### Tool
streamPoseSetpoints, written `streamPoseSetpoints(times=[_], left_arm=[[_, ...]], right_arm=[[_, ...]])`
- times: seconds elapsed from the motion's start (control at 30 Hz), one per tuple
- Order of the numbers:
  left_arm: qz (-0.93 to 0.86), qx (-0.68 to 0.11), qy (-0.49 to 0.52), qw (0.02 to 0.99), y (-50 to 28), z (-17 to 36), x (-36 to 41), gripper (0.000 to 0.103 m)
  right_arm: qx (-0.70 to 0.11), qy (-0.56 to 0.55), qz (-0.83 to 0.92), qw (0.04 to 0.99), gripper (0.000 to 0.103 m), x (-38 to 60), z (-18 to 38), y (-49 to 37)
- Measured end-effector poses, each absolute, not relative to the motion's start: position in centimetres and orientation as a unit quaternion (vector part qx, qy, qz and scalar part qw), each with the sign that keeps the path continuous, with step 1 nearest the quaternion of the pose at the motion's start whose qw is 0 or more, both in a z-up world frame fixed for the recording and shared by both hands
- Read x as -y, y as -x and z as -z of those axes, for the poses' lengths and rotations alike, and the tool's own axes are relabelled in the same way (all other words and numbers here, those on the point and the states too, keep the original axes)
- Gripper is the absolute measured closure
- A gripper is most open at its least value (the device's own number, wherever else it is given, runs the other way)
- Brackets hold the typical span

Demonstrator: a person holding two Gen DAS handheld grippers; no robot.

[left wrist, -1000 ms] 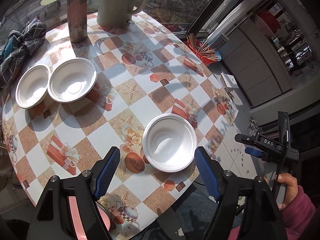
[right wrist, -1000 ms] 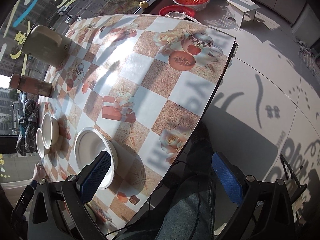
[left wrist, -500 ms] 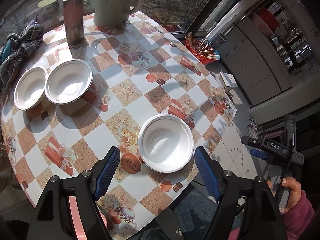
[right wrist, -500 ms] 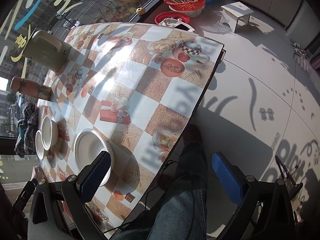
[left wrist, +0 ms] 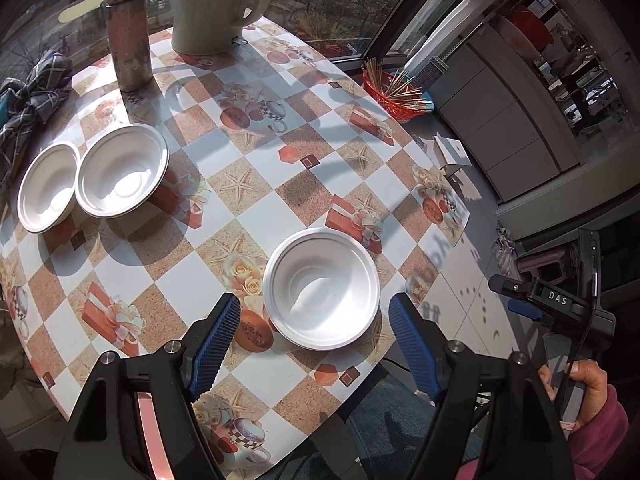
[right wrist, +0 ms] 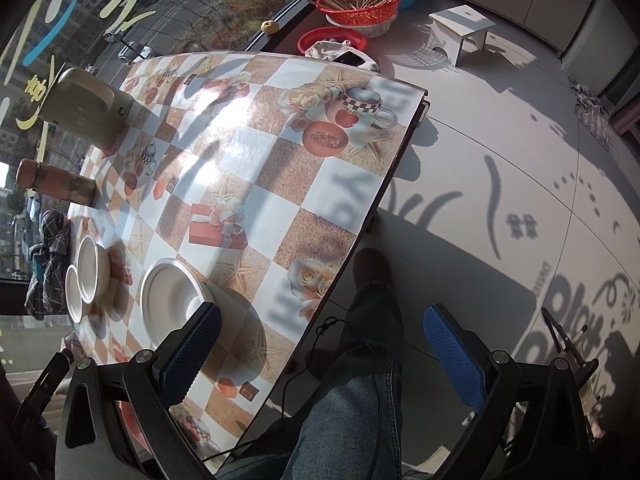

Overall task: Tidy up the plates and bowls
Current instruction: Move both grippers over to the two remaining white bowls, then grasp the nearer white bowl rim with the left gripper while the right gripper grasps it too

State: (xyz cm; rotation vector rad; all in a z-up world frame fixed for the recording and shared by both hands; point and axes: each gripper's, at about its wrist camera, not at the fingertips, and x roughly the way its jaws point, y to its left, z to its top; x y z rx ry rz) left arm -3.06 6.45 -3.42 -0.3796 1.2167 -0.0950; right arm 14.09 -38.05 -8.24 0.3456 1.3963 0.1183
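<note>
The left gripper (left wrist: 314, 338) hangs above the near edge of the desk (left wrist: 280, 168) with its blue fingers (left wrist: 214, 338) spread wide and holding nothing. The near bowl (left wrist: 322, 289) sits directly ahead of them, its width roughly matching the gap; I cannot tell whether the fingers are at rim height or above it. To do this pick well, I judge one finger should go inside the rim and the other outside, pinching the thin wall instead of spanning the whole bowl, which looks light and likely to skid on the glossy cloth.

The right gripper (right wrist: 320, 356) is also spread wide and empty, held off the desk's edge over the floor, above the person's jeans; its left finger overlaps the near bowl in that view, though contact cannot be confirmed.

Beyond the near bowl, towards the far left, two more white bowls (left wrist: 122, 170) stand rim to rim, the likely stacking spot. Behind them stand a flask (left wrist: 128, 28) and a cream kettle (left wrist: 212, 4).
</note>
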Motion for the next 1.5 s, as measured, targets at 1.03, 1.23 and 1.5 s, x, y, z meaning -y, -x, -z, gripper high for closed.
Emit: streamPoseSetpoints(times=[1.03, 1.23, 1.5], left_arm=[[-0.078, -0.53, 0.238, 0.81, 3.1, 2.4, -14.6, 0.023], [-0.153, -0.52, 0.272, 0.795, 4.1, 2.4, -18.3, 0.023], [-0.221, -0.529, 0.294, 0.764, 2.4, 5.1, -22.0, 0.023]], right_arm=[[-0.598, 0.011, -0.166, 0.784, 0.001, 27.1, 2.1, -23.4], [-0.591, 0.087, -0.229, 0.769, 0.001, 20.2, 1.6, -27.6], [-0.587, 0.177, -0.307, 0.728, 0.001, 10.6, 3.3, -30.2]])
